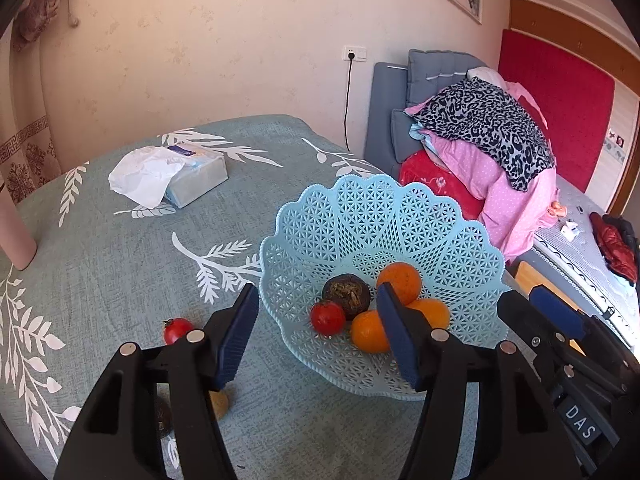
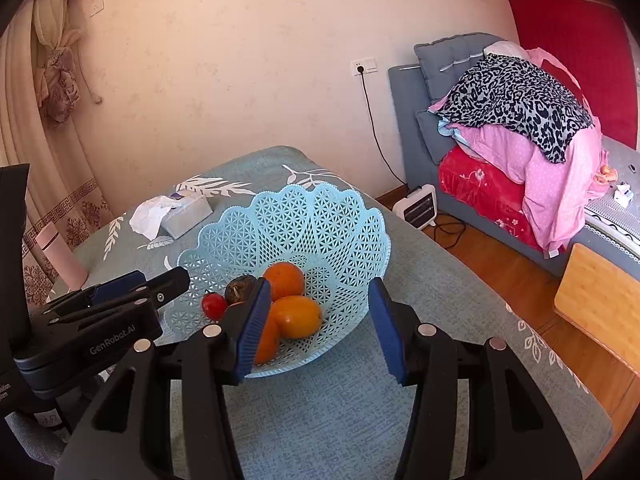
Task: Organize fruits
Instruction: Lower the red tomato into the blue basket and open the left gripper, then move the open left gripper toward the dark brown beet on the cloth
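We have the left gripper (image 1: pixel 316 336) spread open over the near rim of the blue lattice basket (image 1: pixel 360 208), nothing between its pads. The basket already holds three oranges (image 1: pixel 400 280), a tomato (image 1: pixel 327 317) and a dark round fruit (image 1: pixel 347 292). A second tomato (image 1: pixel 177 330) is loose on the tablecloth (image 1: pixel 120 264), just left of the left gripper and far from the right one. Our right gripper (image 2: pixel 320 328) hangs open and empty on the basket's near right. The left hand, we judge, should fetch it.
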Motion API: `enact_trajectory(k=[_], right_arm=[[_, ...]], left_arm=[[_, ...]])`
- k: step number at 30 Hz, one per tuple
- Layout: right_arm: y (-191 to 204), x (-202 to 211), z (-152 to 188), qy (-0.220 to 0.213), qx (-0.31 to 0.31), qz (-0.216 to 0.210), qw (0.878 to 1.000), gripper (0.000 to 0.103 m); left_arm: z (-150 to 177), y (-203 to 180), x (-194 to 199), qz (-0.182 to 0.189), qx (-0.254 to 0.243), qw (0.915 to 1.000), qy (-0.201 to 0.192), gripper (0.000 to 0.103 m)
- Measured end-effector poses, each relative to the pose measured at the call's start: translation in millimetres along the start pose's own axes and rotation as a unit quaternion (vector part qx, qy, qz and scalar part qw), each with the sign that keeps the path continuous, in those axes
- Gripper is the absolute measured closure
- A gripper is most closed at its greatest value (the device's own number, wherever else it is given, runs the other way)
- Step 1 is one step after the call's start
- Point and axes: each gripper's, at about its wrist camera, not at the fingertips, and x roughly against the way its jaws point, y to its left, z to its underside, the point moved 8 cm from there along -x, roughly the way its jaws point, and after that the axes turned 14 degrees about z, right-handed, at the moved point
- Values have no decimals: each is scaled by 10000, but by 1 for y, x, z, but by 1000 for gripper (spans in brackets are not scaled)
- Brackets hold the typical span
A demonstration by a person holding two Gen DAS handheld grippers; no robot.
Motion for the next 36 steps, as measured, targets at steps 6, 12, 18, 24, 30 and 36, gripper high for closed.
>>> enact_trajectory(k=[6, 12, 18, 24, 30, 36], right_arm=[[4, 0, 3, 24, 12, -25, 10000, 51], [7, 3, 3, 16, 32, -73, 10000, 51], [14, 6, 5, 29, 89, -141, 9999, 51], [23, 11, 10, 58, 172, -237, 9996, 50], [35, 17, 15, 81, 259, -364, 9990, 50], [52, 19, 24, 177, 411, -498, 9978, 50]], left_arm=[[4, 27, 11, -265, 250, 9993, 19, 41], [5, 59, 31, -526, 600, 9968, -68, 37], [9, 85, 54, -764, 845, 9933, -189, 33], [15, 112, 71, -960, 1083, 9891, -257, 33], [21, 133, 87, -1108, 1270, 9851, -332, 33], [40, 142, 83, -1133, 1347, 9843, -126, 33]])
